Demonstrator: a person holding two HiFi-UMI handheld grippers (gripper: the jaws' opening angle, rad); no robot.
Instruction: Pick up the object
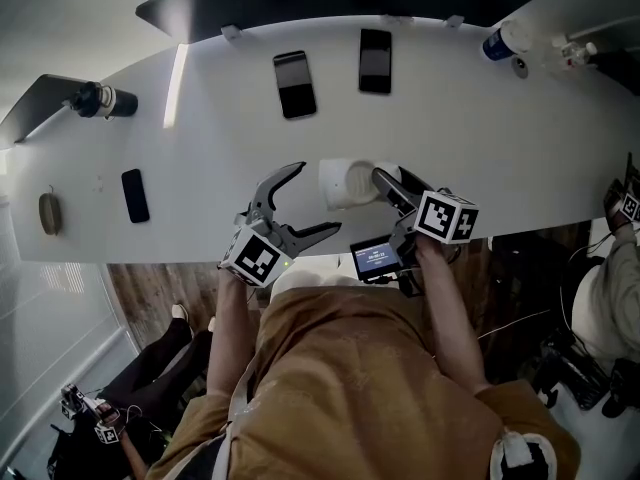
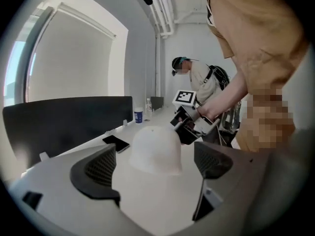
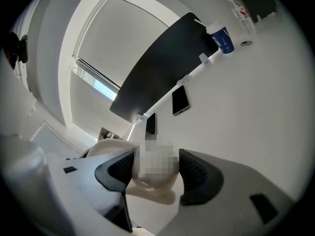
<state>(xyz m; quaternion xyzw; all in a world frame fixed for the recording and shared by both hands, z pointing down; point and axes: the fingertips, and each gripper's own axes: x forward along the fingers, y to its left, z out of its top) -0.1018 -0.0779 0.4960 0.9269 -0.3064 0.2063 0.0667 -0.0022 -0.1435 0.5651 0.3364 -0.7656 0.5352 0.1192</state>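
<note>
At the near edge of the table (image 1: 200, 148) the person leans over with a gripper in each hand. The left gripper (image 1: 316, 198) is spread wide and grips nothing. In its own view the white object (image 1: 348, 183) sits ahead in the gap, with both pads well clear of it. The right gripper (image 1: 386, 184) comes in from the right and is clenched on that object. In the right gripper view both pads press against a pale part of it.

The object is a domed white thing near the table's front edge, about in the middle, just left of the right gripper. From the left gripper view it looks to rest on the tabletop, so I'd say it is gripped but not yet lifted. The grasp seems made on one side only. What remains is raising it clear, with or without the left gripper closing in to help.

Further left lies a phone (image 1: 135, 195). Toward the far side are two more phones (image 1: 295, 84) (image 1: 375, 60), side by side. A blue cup (image 1: 503, 41) stands at the far right corner.
</note>
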